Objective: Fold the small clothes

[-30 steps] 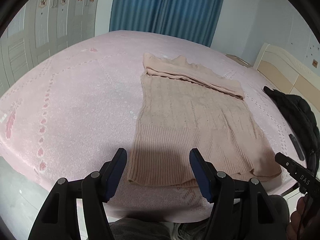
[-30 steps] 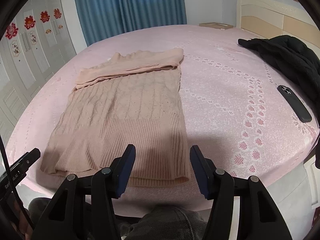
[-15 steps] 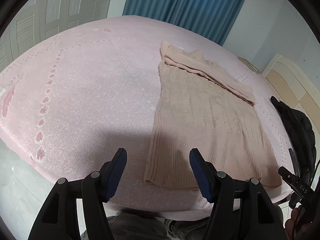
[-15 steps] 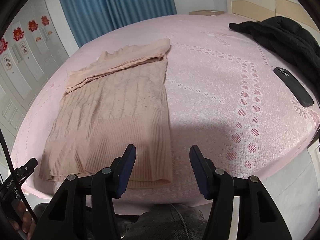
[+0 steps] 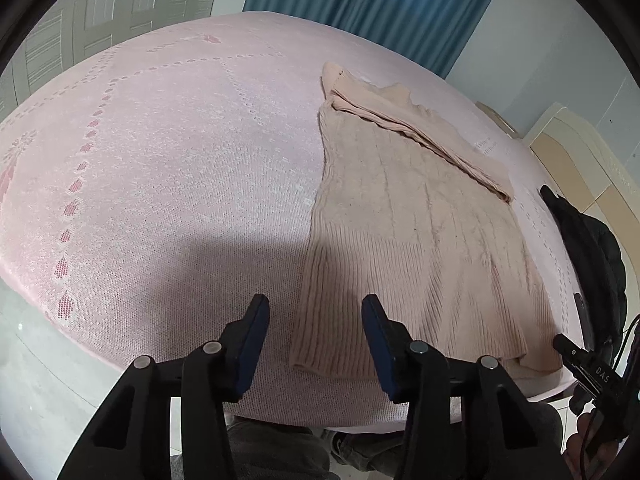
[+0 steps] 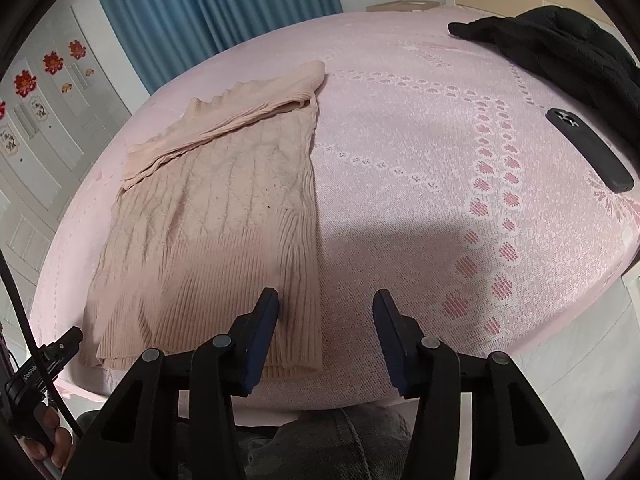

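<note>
A beige cable-knit sweater (image 5: 420, 240) lies flat on the pink bedspread (image 5: 160, 160), sleeves folded across its top, ribbed hem toward me. My left gripper (image 5: 315, 304) hovers over the hem's left corner, jaws closing. The corner shows in the gap, but the pads do not press on it. In the right wrist view the sweater (image 6: 224, 208) lies to the left. My right gripper (image 6: 326, 296) hangs over the hem's right corner, jaws closing. Its left finger (image 6: 264, 320) is over the knit and its right finger over bare bedspread (image 6: 420, 140).
A black jacket (image 6: 560, 48) and a dark phone (image 6: 588, 148) lie on the bed's right side. Blue curtains (image 5: 380, 8) and a white wardrobe stand beyond the bed. The bed's near edge runs just under both grippers, with the person's legs below.
Both grippers have moved apart and lower, the left toward the hem's left corner, the right toward its right corner. Both pairs of jaws stand narrower than before.
</note>
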`<state>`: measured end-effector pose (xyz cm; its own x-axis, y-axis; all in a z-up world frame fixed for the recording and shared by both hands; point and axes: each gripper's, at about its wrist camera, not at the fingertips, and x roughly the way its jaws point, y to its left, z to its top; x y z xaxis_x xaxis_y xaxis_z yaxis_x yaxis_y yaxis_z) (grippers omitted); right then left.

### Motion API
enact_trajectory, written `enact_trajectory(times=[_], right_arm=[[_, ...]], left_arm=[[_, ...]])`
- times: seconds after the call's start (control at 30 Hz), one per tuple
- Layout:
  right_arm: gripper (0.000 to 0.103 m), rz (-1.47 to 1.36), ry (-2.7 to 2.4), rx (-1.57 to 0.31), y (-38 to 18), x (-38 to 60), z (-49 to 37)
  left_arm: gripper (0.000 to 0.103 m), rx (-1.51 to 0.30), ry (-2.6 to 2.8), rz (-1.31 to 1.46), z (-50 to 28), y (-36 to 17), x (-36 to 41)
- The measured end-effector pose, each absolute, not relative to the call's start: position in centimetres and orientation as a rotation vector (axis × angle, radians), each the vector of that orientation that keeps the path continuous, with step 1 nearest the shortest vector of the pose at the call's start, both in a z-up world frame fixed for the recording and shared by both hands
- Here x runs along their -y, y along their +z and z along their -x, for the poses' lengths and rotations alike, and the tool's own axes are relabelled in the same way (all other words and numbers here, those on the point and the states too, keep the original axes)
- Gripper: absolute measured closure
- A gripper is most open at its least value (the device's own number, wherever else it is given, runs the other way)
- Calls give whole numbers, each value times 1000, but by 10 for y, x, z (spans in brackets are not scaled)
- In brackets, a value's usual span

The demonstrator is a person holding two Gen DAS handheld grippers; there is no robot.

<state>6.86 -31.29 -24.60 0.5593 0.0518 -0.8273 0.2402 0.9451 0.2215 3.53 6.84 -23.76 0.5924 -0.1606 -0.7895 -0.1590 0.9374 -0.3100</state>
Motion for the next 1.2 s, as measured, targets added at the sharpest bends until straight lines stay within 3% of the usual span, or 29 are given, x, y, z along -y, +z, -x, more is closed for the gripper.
enact_trajectory(times=[0.27,0.63,0.83,1.1,1.2], right_arm=[[60,-305,-83,-1031,-253,306,-76],[67,-263,-81,-1055,-256,299,-81],[67,-280,-74,-1052,-255,302,-80],[67,-270,-69,-1058,-255,299,-81],[71,-250,-60,-1064,-256,296,-81]], left_arm=[[61,-979,-39,339,-38,-240,-62],[72,-1006,-50,348,-42,-244,-64],[91,-1013,-80,370,-43,-247,-65],[93,-912,-89,472,-32,-239,-81],[94,-891,-69,474,-29,-237,-83]])
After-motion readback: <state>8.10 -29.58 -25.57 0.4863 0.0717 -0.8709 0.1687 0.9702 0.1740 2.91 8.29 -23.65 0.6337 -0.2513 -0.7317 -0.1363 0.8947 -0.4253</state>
